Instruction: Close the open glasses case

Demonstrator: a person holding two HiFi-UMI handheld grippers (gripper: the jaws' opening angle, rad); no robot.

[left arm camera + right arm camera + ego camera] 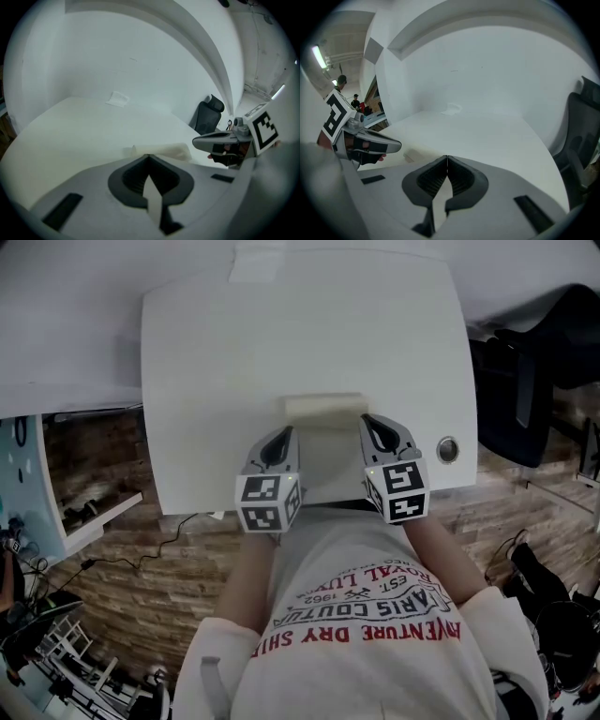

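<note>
We've got left gripper [284, 433] and right gripper [368, 421] pinched shut, empty, flanking the case [324, 407]; probably light and stiff, so push the lid edge.

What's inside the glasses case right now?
Only pale cream surfaces of the glasses case show in the head view; no glasses are visible. The left gripper and right gripper hide its sides.

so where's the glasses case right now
In the head view the cream glasses case lies near the front edge of the white table, just ahead of and between the left gripper and the right gripper.
</note>
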